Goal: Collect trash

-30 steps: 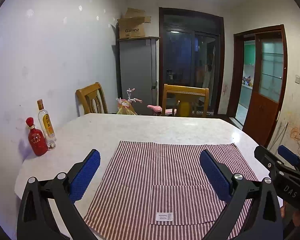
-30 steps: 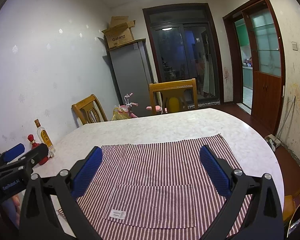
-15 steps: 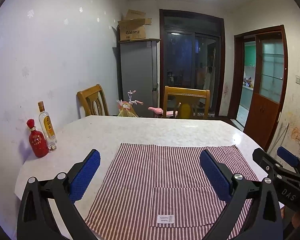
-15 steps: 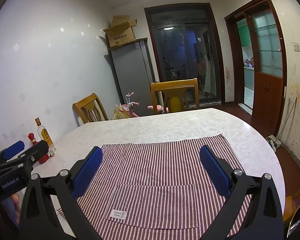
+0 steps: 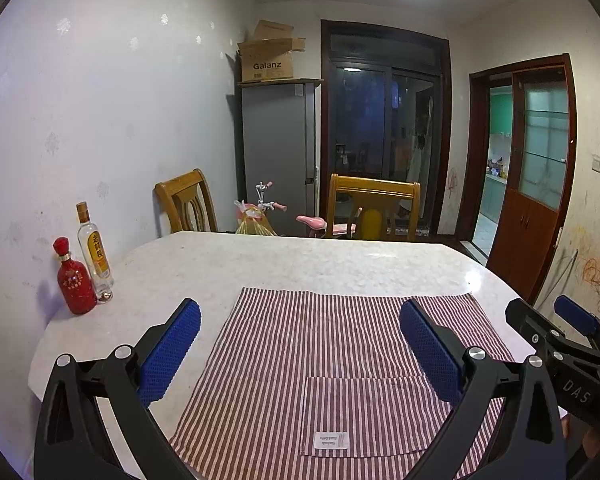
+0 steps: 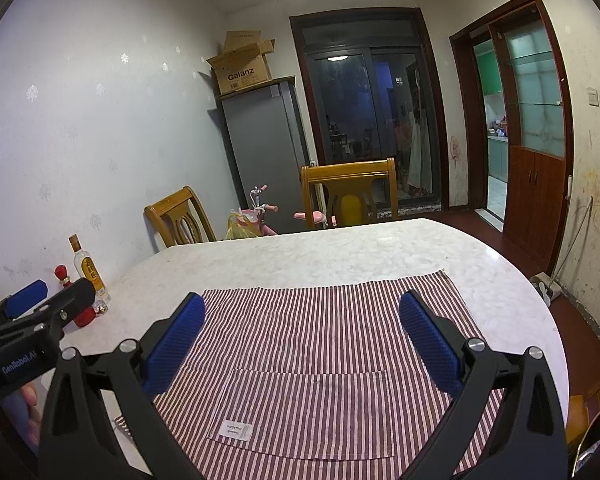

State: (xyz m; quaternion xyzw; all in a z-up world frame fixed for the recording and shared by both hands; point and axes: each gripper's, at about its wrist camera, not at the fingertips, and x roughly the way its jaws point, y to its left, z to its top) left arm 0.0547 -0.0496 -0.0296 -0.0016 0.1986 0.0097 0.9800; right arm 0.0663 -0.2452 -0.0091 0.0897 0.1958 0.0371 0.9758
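Observation:
My left gripper [image 5: 300, 344] hangs open above a red-and-white striped cloth [image 5: 340, 364] spread on the marble table [image 5: 260, 260], nothing between its blue pads. My right gripper [image 6: 302, 340] is open too, over the same striped cloth [image 6: 312, 344]. Each gripper shows at the edge of the other's view: the right gripper [image 5: 568, 332] at the far right, the left gripper [image 6: 32, 320] at the far left. At the table's left edge stand a red bottle [image 5: 73, 280] and a clear bottle with a yellow label [image 5: 94, 254]. I see no loose trash on the table.
Two wooden chairs [image 5: 374, 210] stand at the table's far side, with a pink child's tricycle [image 5: 268, 216] behind. A grey fridge [image 5: 278, 152] carries a cardboard box [image 5: 270, 58]. A wall runs close along the table's left; a doorway [image 5: 496, 168] opens at the right.
Both grippers have lifted slightly and drawn back, so the table and cloth sit a little lower in view. Both stay open.

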